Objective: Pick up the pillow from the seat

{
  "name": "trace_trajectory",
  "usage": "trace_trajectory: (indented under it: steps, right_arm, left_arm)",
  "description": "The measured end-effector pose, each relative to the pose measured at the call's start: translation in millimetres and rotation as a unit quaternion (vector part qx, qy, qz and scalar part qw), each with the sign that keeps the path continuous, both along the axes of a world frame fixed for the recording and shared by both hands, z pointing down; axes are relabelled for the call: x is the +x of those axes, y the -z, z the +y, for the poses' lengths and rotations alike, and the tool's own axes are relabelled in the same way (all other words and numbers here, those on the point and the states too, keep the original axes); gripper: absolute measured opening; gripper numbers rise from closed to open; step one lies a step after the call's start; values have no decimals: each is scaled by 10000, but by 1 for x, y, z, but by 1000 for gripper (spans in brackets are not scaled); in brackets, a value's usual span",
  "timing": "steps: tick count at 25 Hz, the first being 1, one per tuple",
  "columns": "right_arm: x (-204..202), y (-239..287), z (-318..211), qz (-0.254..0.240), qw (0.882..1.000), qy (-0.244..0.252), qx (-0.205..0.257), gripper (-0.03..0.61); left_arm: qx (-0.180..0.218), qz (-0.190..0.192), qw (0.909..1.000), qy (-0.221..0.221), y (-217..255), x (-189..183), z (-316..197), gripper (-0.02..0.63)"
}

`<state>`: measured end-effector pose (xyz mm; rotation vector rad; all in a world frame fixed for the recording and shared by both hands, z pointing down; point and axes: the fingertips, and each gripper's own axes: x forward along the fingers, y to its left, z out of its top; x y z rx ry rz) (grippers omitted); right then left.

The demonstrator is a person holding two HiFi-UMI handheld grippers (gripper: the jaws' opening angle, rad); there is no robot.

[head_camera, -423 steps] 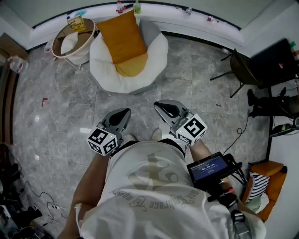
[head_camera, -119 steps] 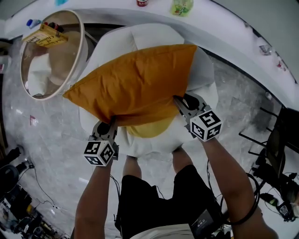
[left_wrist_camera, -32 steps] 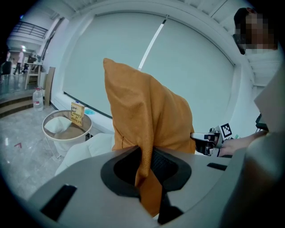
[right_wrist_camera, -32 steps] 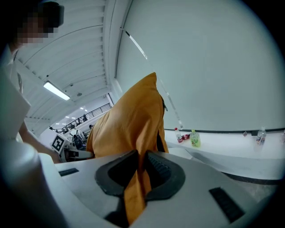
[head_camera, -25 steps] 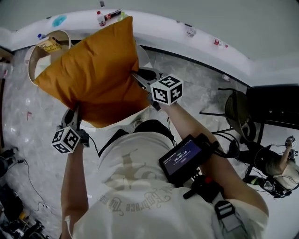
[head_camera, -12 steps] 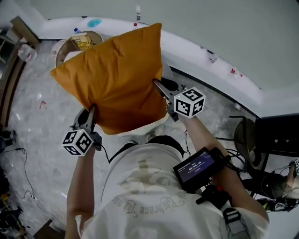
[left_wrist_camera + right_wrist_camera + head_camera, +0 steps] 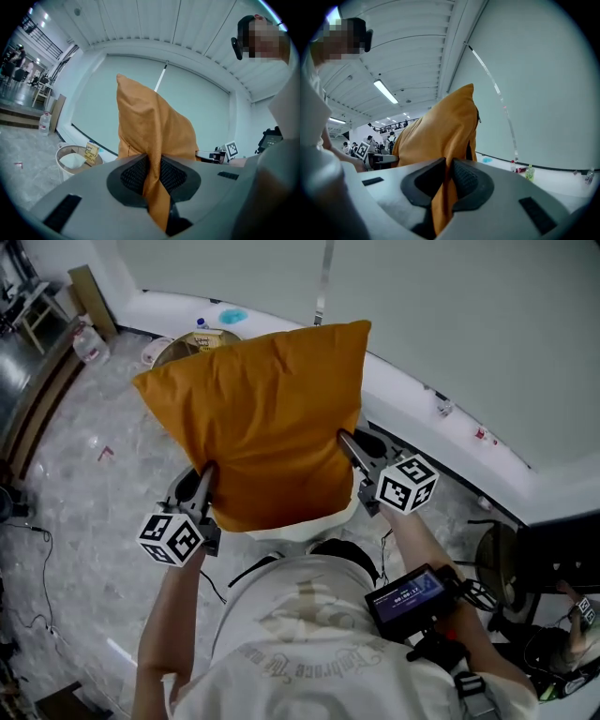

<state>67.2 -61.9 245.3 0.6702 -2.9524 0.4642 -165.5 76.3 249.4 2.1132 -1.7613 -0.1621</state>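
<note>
Pillow (image 7: 258, 418) hangs aloft, forward-reaching left tool (image 7: 205, 472) and right tool (image 7: 346, 441) each pinching its lower edge.

basket (image 7: 169, 350): mostly hidden behind the pillow (image 7: 258, 427)
screen (image 7: 410, 592): words too small to read
far people (image 7: 370, 139): too small

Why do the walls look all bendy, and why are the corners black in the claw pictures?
Head view: the wide lens bends the white ledge into a curve. Left gripper view: black corners frame a round picture; the pillow looks sharp. Right gripper view: same dark corners, and a ceiling light glares.
</note>
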Motion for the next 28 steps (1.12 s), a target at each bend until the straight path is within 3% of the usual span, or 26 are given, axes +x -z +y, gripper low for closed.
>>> trace_trajectory:
  steps: [15, 28]
  right_arm:
    - [-4, 8, 26, 142, 9996, 49, 243, 54]
    - [8, 0, 30, 134, 9997, -95, 205, 54]
  left_arm:
    - [256, 18, 9997, -49, 1, -2, 25, 61]
    - [155, 155, 9997, -107, -13, 9, 29, 61]
